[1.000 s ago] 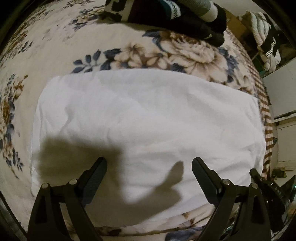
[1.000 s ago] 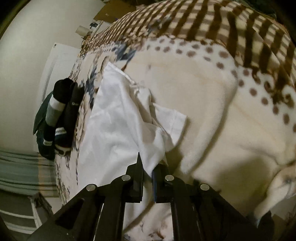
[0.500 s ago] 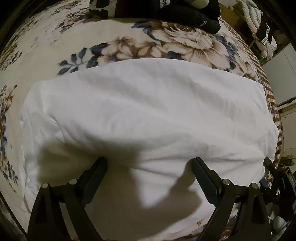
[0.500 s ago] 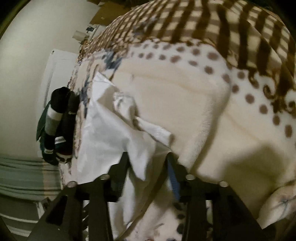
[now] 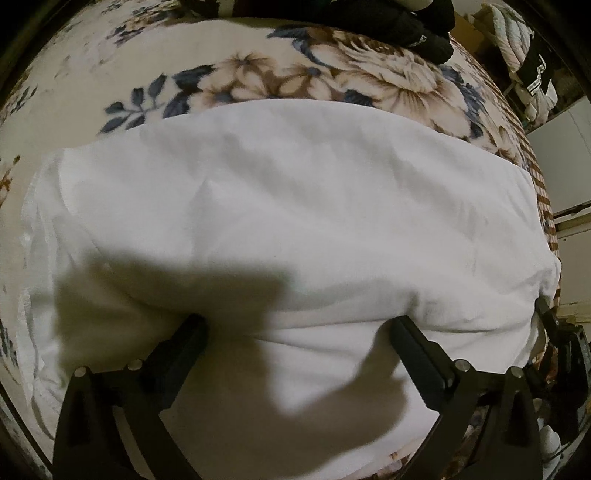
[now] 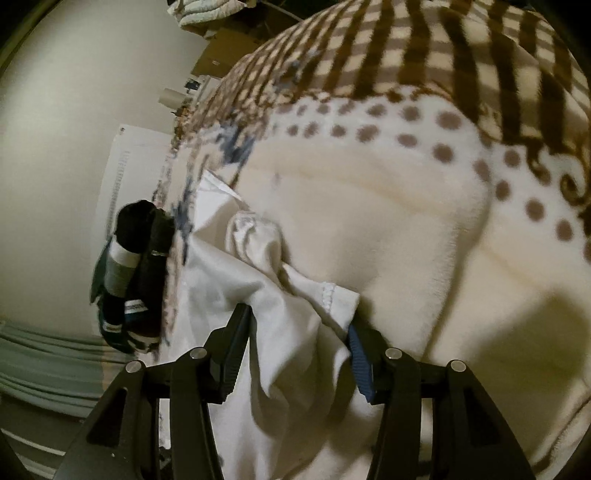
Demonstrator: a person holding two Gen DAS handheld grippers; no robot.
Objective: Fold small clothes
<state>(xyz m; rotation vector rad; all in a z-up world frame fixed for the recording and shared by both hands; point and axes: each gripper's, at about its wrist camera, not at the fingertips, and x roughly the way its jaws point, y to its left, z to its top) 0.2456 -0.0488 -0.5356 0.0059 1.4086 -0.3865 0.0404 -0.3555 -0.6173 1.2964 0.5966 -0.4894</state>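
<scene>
The white cotton garment [image 5: 295, 221] lies on the floral fleece blanket of the bed [image 5: 258, 85], already folded flat, the left gripper [image 5: 295, 325] opening wider above it, the right gripper [image 6: 299, 332] released around its crumpled sleeve end, which seems still to need tidying.

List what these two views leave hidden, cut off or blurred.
- Left wrist view: the shirt's near edge, in the tool's shadow and behind its fingers.
- Left wrist view: dark clothes, cut off at the top.
- Right wrist view: the shirt's loose sleeve, motion-blurred; its lower part is hidden by the tool.
</scene>
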